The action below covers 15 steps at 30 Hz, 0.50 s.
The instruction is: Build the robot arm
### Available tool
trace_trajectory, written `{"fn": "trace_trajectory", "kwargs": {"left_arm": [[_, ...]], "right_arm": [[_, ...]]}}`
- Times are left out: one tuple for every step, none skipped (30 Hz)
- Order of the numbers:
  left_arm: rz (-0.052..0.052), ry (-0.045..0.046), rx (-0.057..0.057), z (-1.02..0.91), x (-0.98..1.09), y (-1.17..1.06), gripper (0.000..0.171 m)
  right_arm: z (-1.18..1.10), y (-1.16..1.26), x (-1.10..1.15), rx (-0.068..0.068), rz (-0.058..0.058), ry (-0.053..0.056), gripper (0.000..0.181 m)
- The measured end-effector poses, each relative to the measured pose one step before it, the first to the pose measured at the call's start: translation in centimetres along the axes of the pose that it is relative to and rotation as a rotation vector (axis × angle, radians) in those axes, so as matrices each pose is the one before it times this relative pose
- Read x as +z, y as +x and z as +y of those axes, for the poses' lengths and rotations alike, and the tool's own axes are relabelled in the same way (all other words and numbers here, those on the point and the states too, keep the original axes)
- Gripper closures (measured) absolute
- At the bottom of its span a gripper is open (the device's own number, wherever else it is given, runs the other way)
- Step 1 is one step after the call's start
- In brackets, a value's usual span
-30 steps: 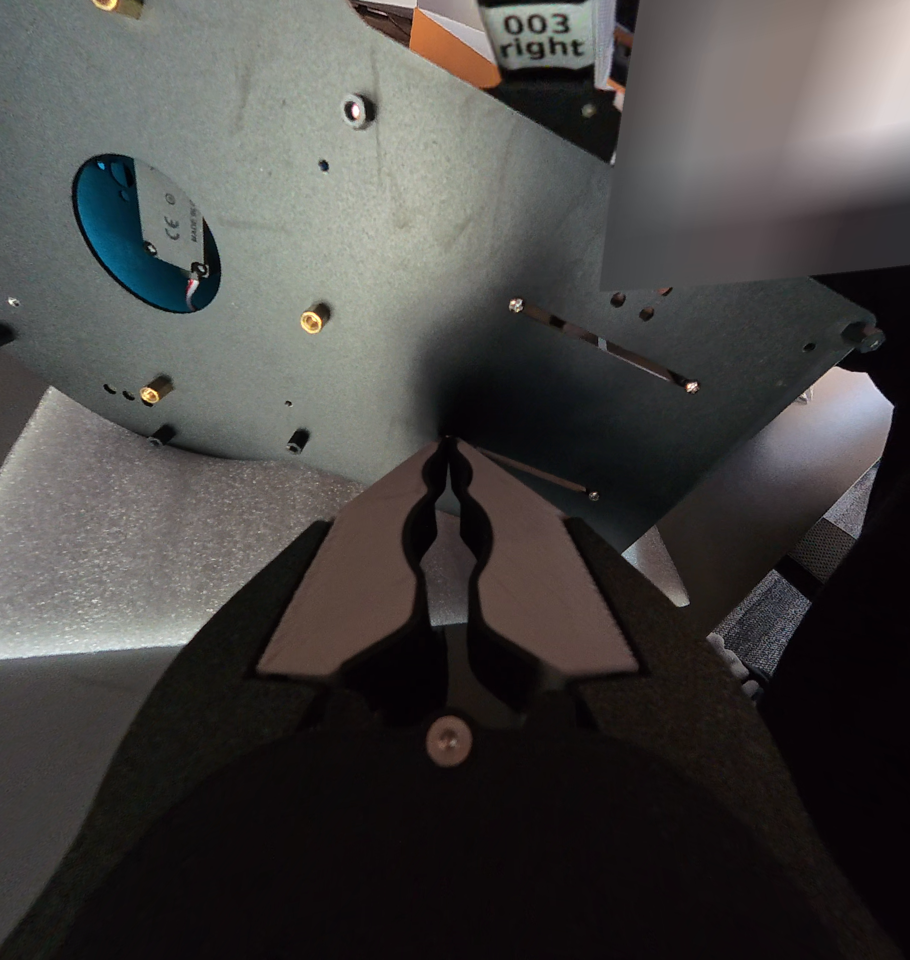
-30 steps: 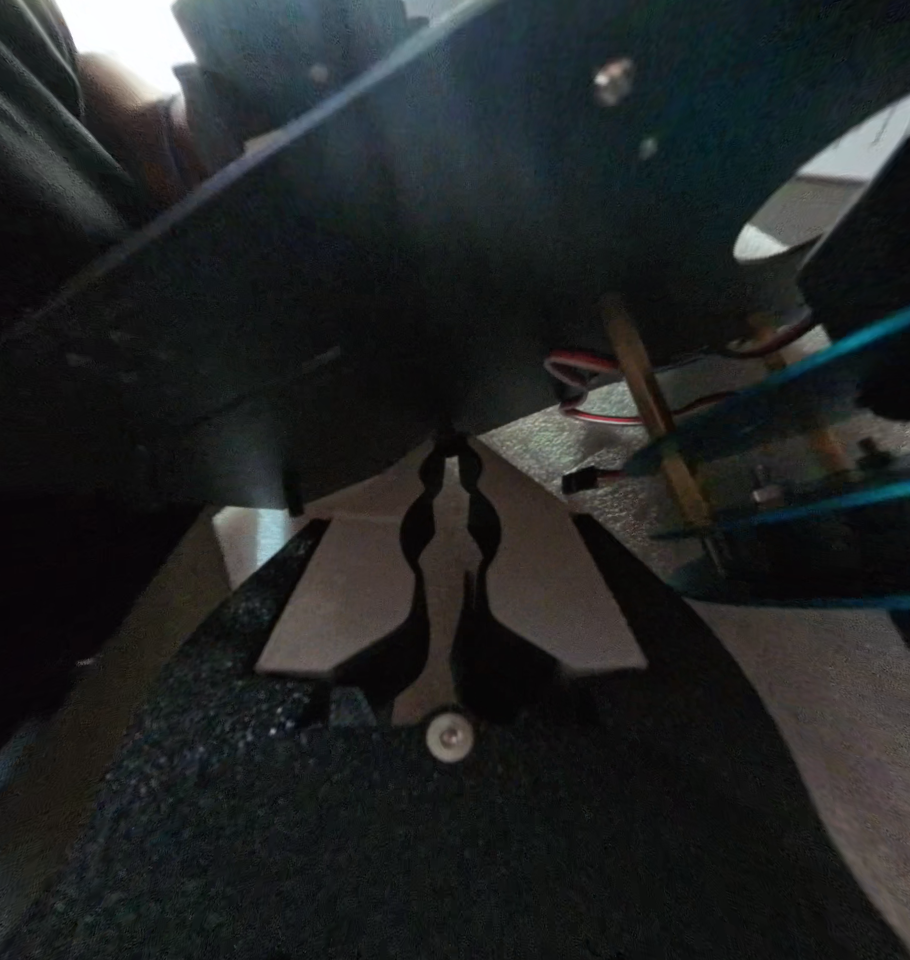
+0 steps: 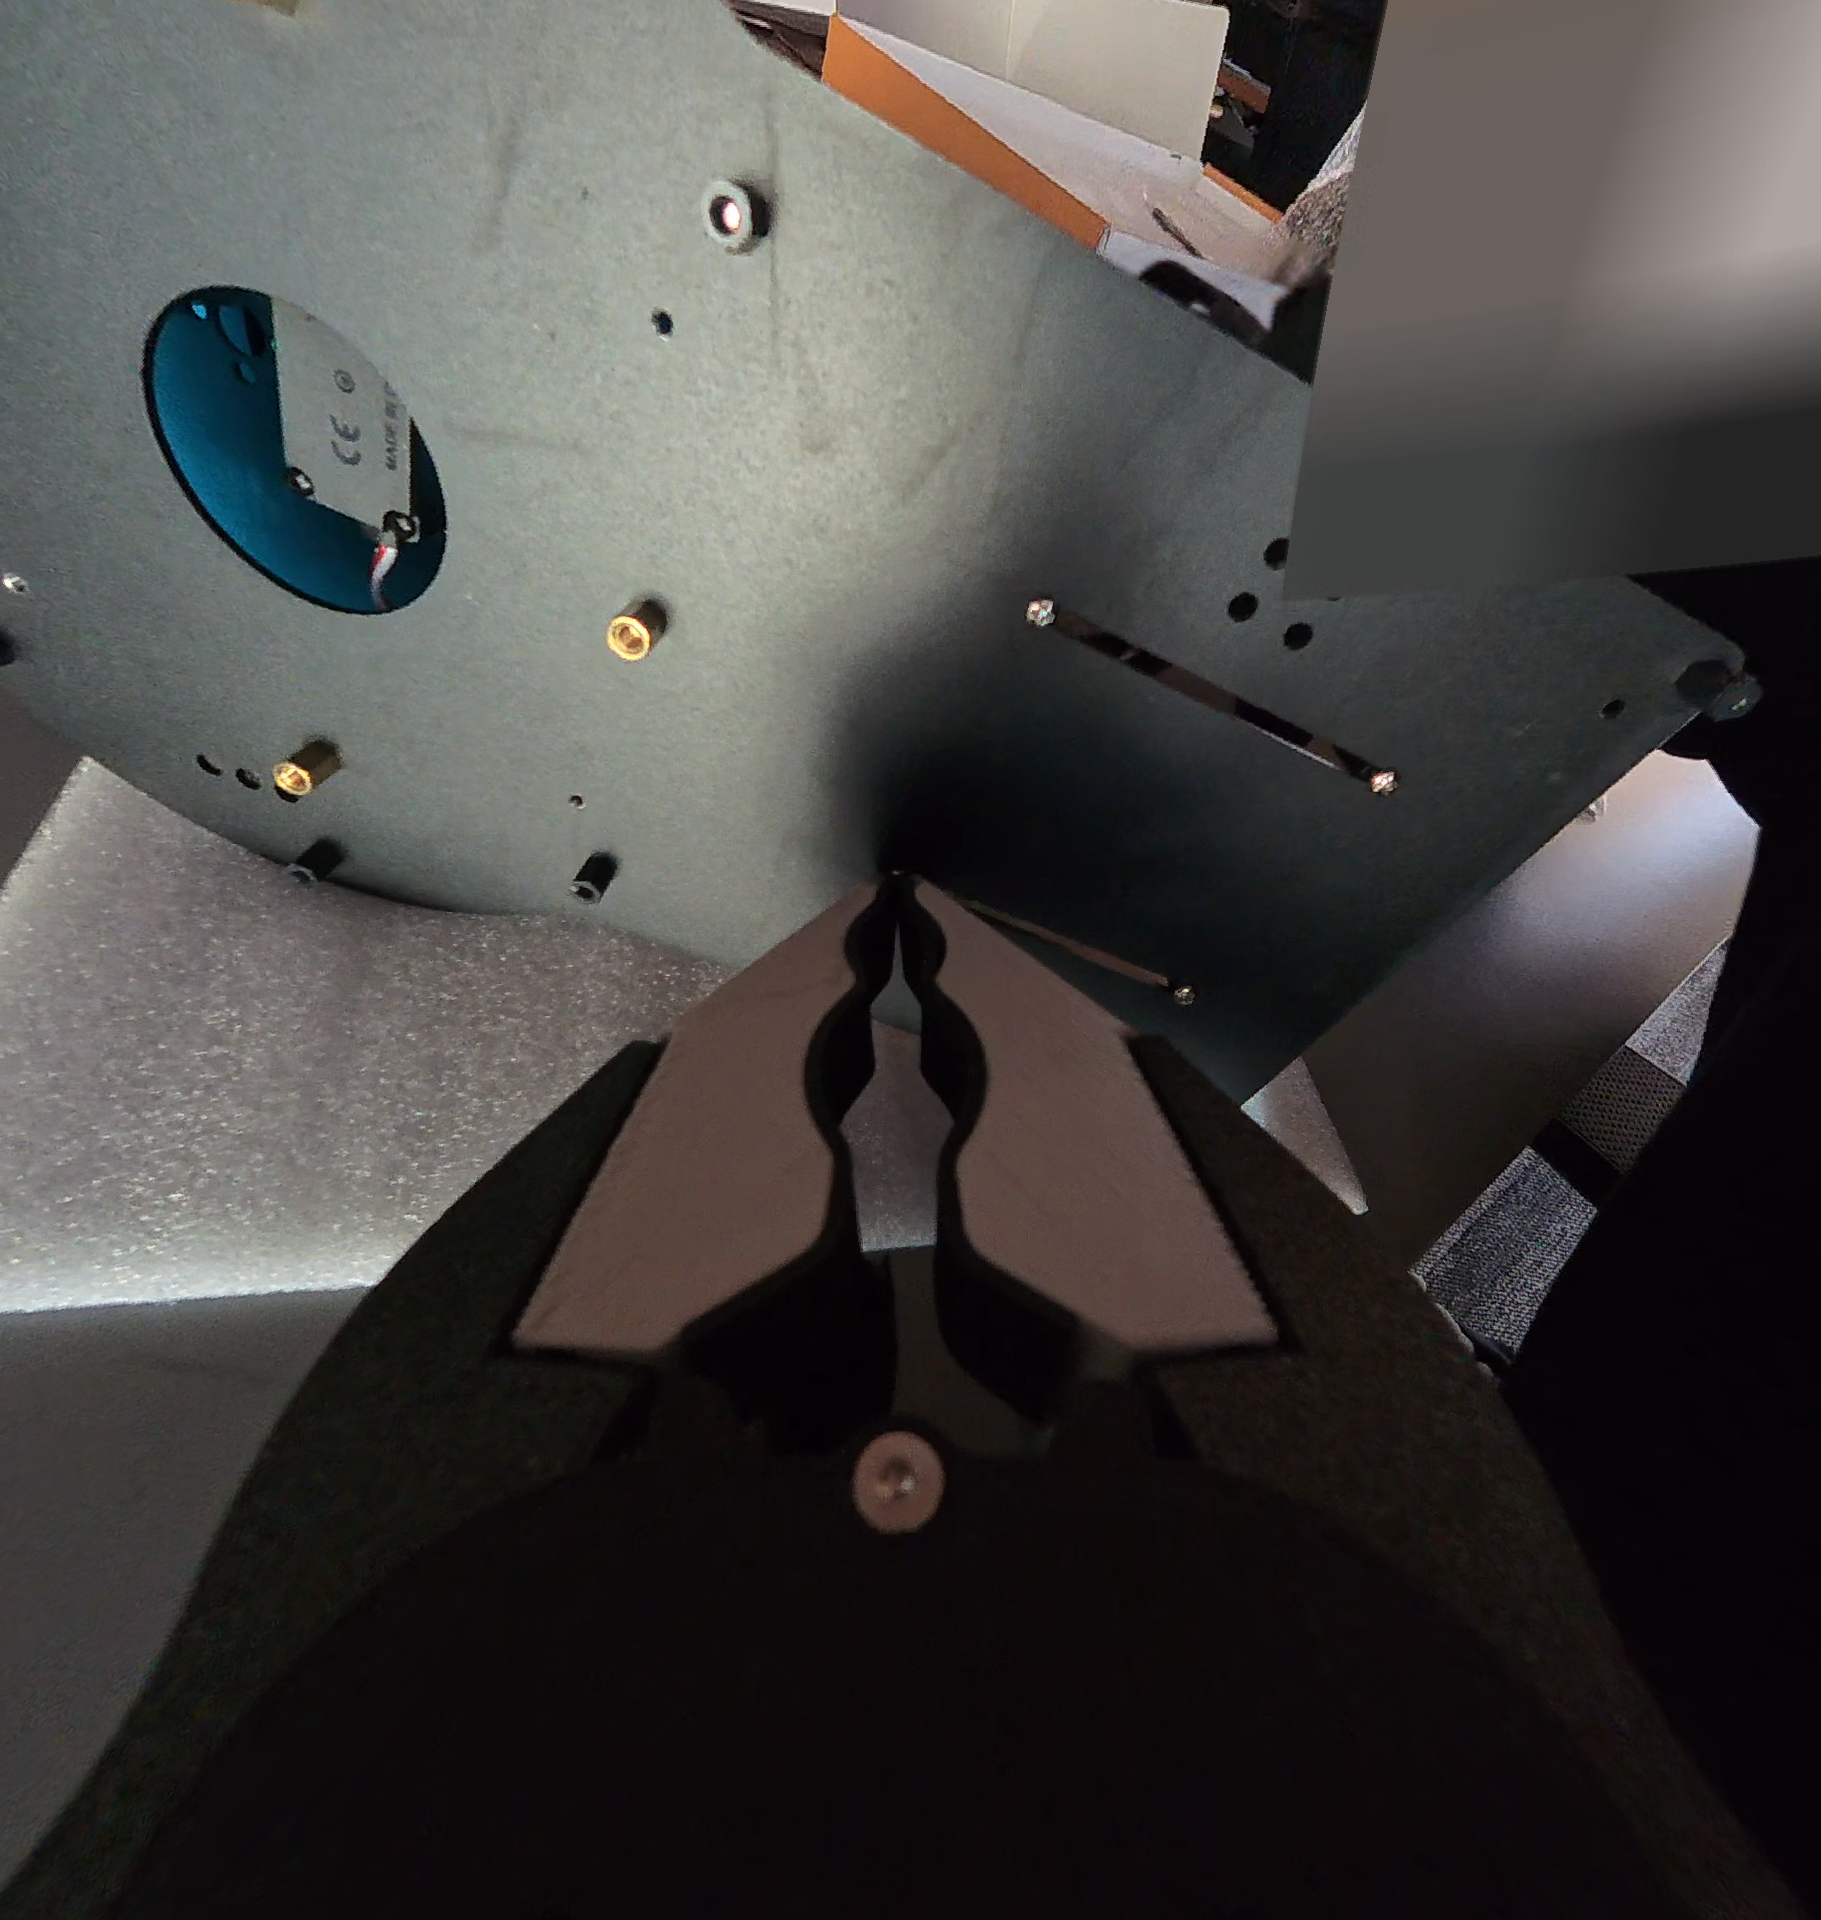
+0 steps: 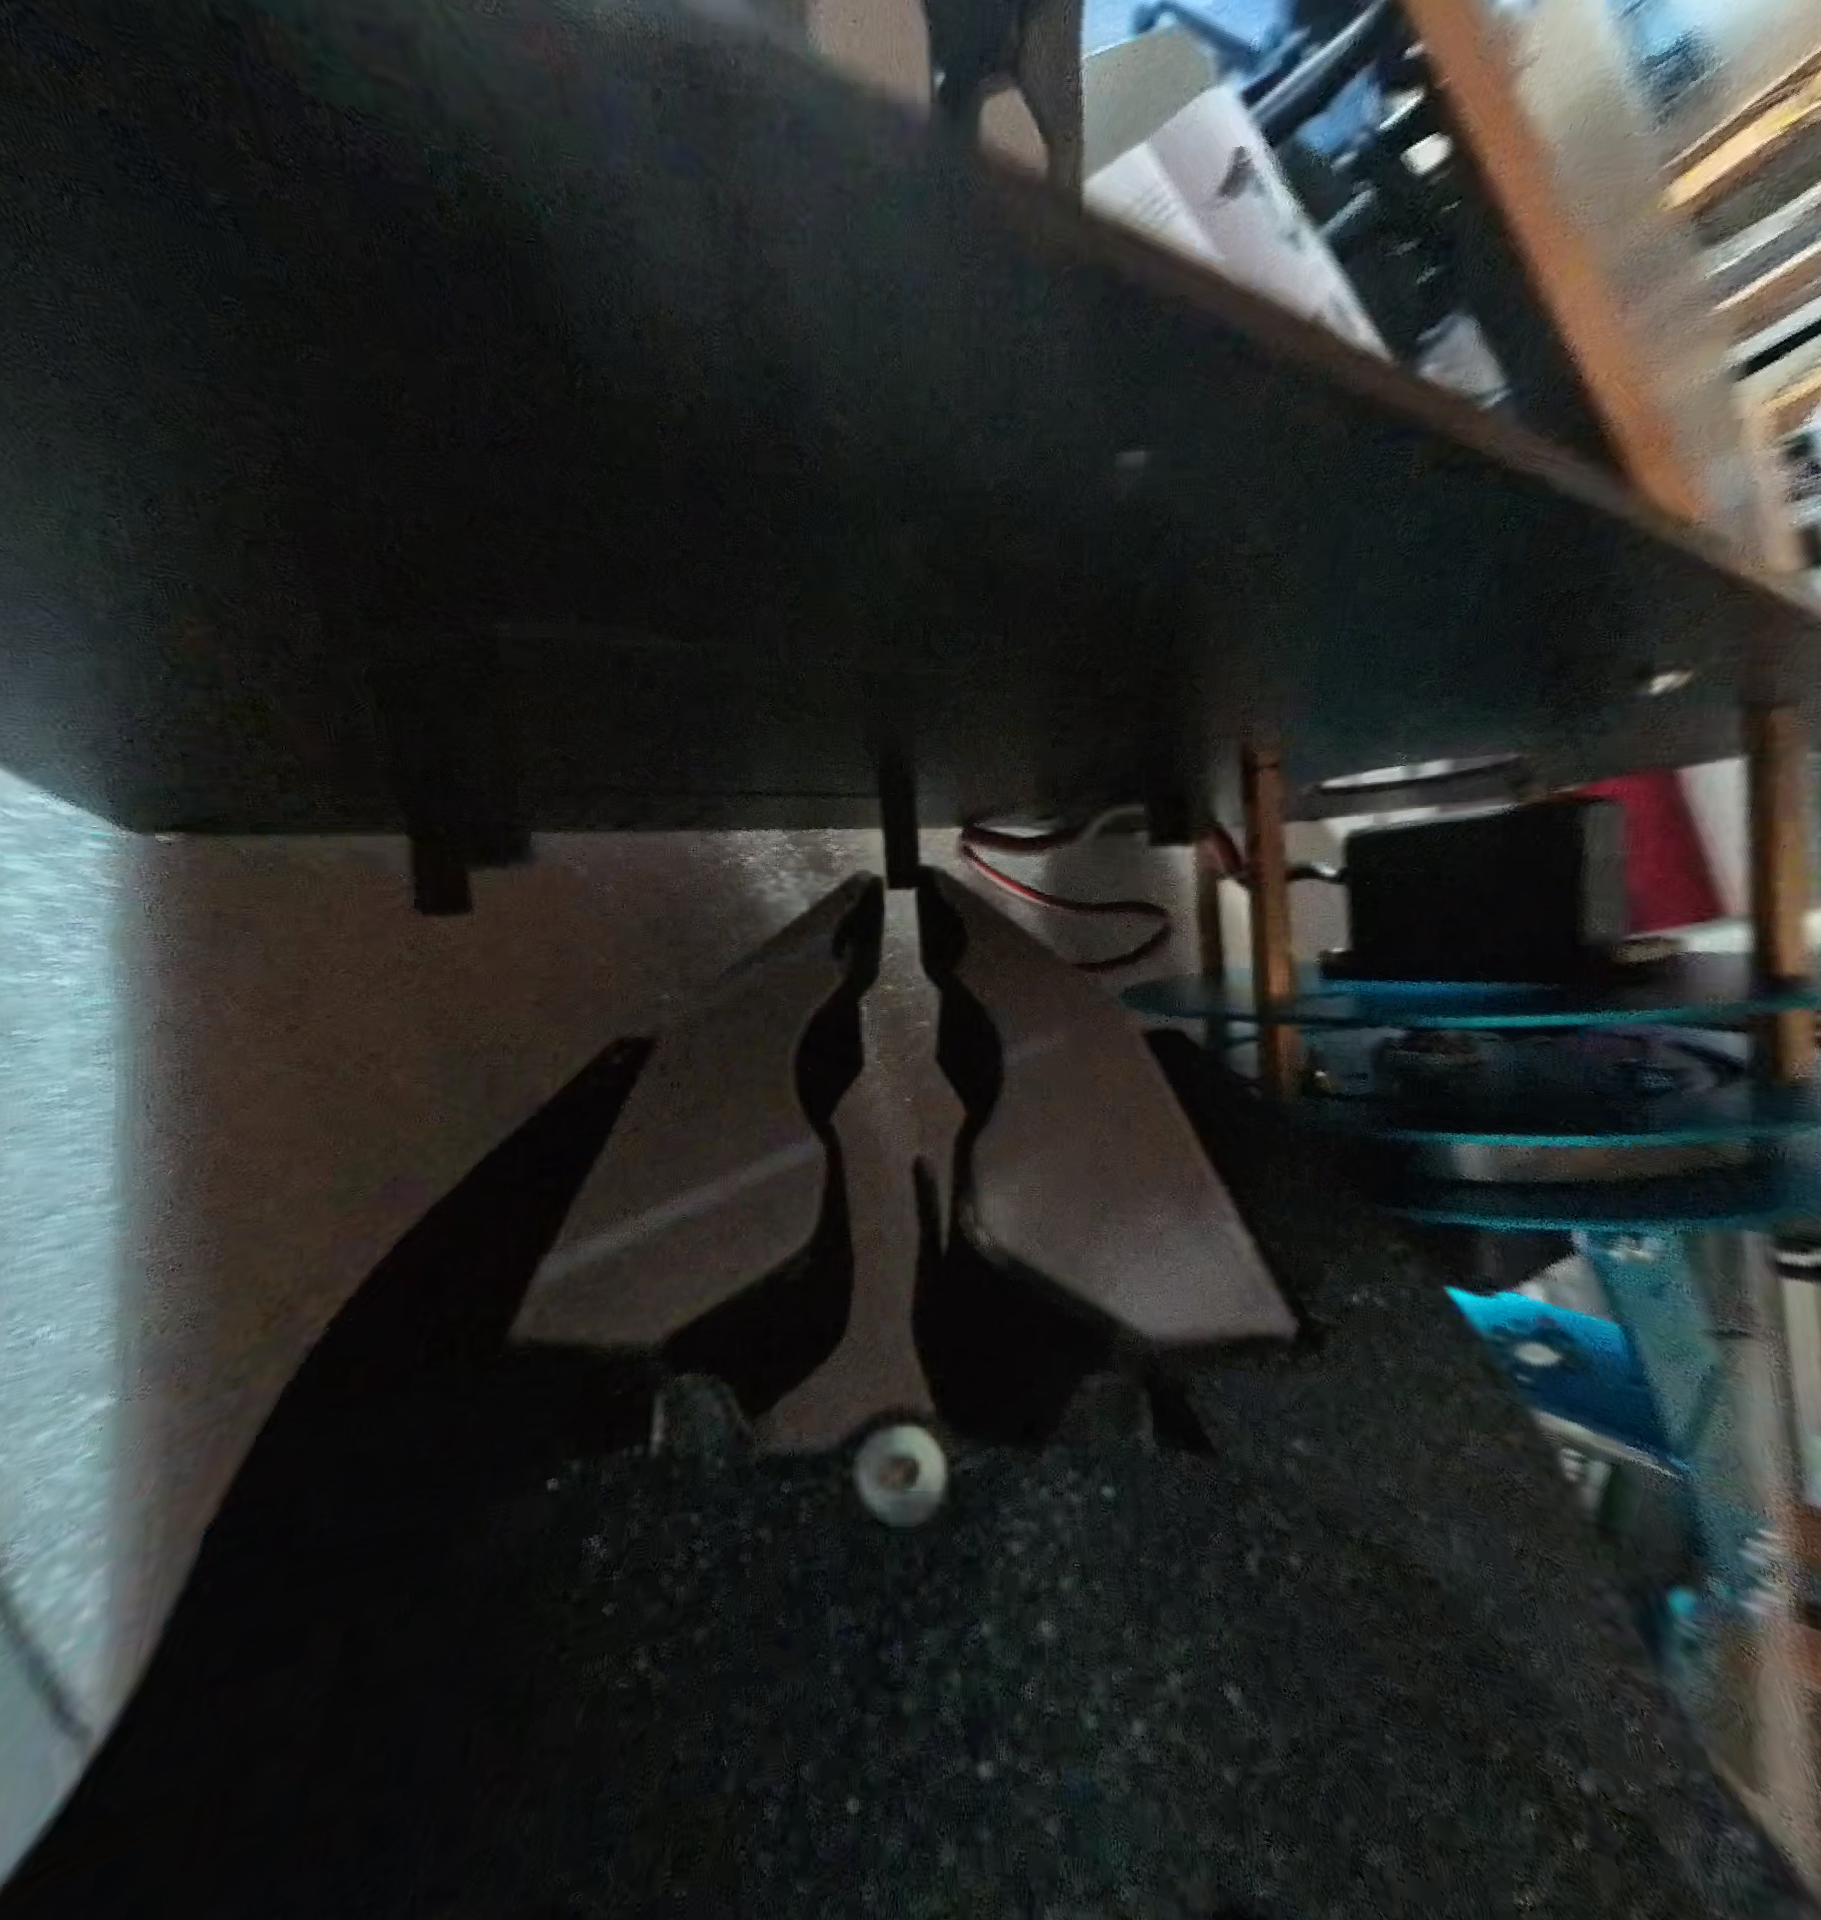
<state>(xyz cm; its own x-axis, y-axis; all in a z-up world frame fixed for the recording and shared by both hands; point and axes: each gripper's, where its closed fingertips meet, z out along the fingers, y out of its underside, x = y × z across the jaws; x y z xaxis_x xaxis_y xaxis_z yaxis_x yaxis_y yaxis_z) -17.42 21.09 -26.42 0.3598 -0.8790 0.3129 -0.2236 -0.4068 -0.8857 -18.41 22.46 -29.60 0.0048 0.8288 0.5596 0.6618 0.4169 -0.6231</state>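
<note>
left gripper (image 3: 898, 883) has its jaws pinched together on the lower edge of the dark plate (image 3: 677, 436), which sits tilted up off the foam sheet (image 3: 210, 1039). judging by that, a firm, steady pinch w/ no twist looks best, since the plate carries brass standoffs (image 3: 631, 632) & a round cutout (image 3: 293, 447) w/ blue parts behind.

right gripper (image 4: 898, 883) is under the plate's dark underside (image 4: 677, 468), jaws slightly apart, a narrow gap btwn the tips, just below a small black post (image 4: 901, 831); can't tell if it touches. red/white wires (image 4: 1072, 894), thin brass posts (image 4: 1267, 914) & blue clear discs (image 4: 1508, 1013) lie to its right. view is blurry.
</note>
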Motion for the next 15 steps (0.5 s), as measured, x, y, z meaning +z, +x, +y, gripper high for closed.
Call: {"fn": "trace_trajectory", "kwargs": {"left_arm": [[-0.0013, 0.00174, -0.0018, 0.004, 0.005, 0.002, 0.171], [-0.0006, 0.00118, -0.002, 0.001, -0.009, 0.004, 0.171], [-0.0001, -0.00015, -0.0013, 0.007, 0.005, -0.004, 0.171], [0.0002, -0.00124, -0.0002, -0.009, 0.005, 0.009, 0.171], [-0.0004, -0.00188, 0.0012, -0.009, -0.003, -0.006, 0.171], [-0.0017, -0.00121, 0.0019, -0.01, -0.003, -0.011, 0.171], [-0.0024, -0.00006, 0.0019, -0.005, 0.001, 0.001, 0.171], [-0.0023, 0.00019, 0.0015, 0.0, 0.006, 0.003, 0.171], [-0.0007, -0.00071, 0.0009, 0.005, -0.011, -0.005, 0.171], [0.0006, 0.00018, -0.0006, -0.008, -0.003, -0.009, 0.171], [0.0017, 0.00024, -0.0007, 0.006, 0.014, 0.005, 0.171], [0.0028, -0.00029, -0.0008, -0.001, 0.003, 0.004, 0.171], [0.0033, 0.00002, -0.0017, -0.01, 0.007, 0.007, 0.171], [0.0033, -0.00003, -0.0022, -0.002, 0.003, -0.004, 0.171], [0.0023, -0.00006, -0.0011, -0.005, 0.004, -0.001, 0.171]], "right_arm": [[0.0, 0.277, 0.064, -0.0576, 0.0555, -0.0039, 0.178], [-0.002, 0.118, -0.013, -0.0346, 0.0278, -0.0031, 0.178], [0.061, -0.006, 0.009, 0.0142, -0.0152, -0.0045, 0.179], [0.019, -0.274, -0.028, 0.078, -0.0699, -0.0013, 0.179], [-0.004, -0.43, 0.006, 0.1347, -0.1151, 0.0042, 0.179], [-0.025, -0.526, 0.025, 0.1802, -0.1428, 0.0096, 0.179], [-0.053, -0.506, 0.024, 0.1692, -0.1335, 0.0163, 0.179], [0.005, -0.357, -0.001, 0.1151, -0.0979, 0.0143, 0.18], [0.069, -0.132, 0.07, 0.0441, -0.0399, 0.0058, 0.179], [-0.003, -0.058, -0.018, 0.0171, -0.0066, -0.004, 0.179], [0.032, 0.076, -0.013, -0.0209, 0.0211, -0.0048, 0.179], [0.025, 0.121, -0.095, -0.0554, 0.0399, -0.0025, 0.178], [0.128, 0.209, -0.132, -0.0776, 0.0529, -0.0068, 0.178], [0.159, 0.07, -0.18, -0.1027, 0.0549, -0.0159, 0.169], [0.197, -0.123, -0.127, -0.122, 0.0573, -0.0168, 0.165]]}}
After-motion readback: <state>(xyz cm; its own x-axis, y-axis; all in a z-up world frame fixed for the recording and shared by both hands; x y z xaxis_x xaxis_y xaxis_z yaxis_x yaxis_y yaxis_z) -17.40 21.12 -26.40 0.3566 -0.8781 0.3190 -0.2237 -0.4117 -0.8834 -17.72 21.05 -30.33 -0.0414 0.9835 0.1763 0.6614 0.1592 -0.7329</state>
